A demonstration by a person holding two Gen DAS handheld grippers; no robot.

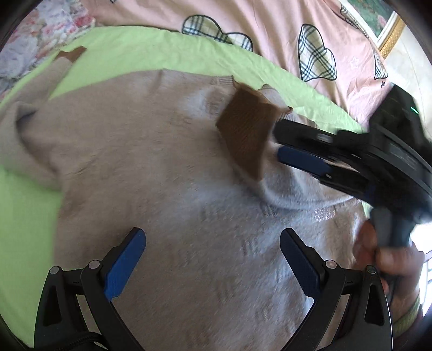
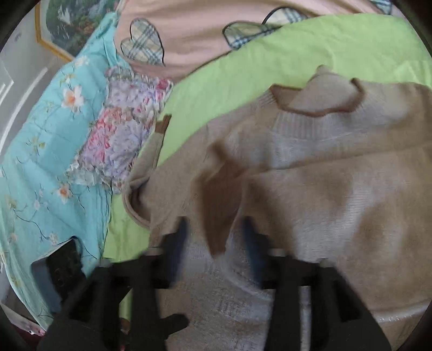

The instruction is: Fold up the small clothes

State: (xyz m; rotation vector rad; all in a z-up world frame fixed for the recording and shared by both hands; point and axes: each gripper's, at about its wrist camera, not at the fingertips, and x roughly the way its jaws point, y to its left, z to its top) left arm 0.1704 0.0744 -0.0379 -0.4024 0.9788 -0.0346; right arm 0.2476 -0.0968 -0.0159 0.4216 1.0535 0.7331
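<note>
A small beige knit sweater [image 1: 151, 162] with brown cuffs lies spread on a green sheet [image 1: 151, 46]. My left gripper [image 1: 213, 251] is open and empty, hovering over the sweater's body. My right gripper [image 1: 275, 140] comes in from the right, its jaws close around the sleeve beside the brown cuff [image 1: 247, 132], which is folded over the body. In the right wrist view the right gripper [image 2: 216, 232] is blurred, the brown cuff [image 2: 218, 205] between its fingers, and the sweater's neckline [image 2: 318, 105] lies beyond. The other sleeve's brown cuff [image 1: 71, 54] lies far left.
A pink bedcover with plaid hearts [image 1: 270, 32] lies beyond the green sheet. A floral cloth [image 2: 127, 129] and a turquoise flowered quilt [image 2: 46, 151] lie to the left. A dark device [image 2: 63, 267] sits on the quilt. A framed picture [image 2: 70, 24] hangs on the wall.
</note>
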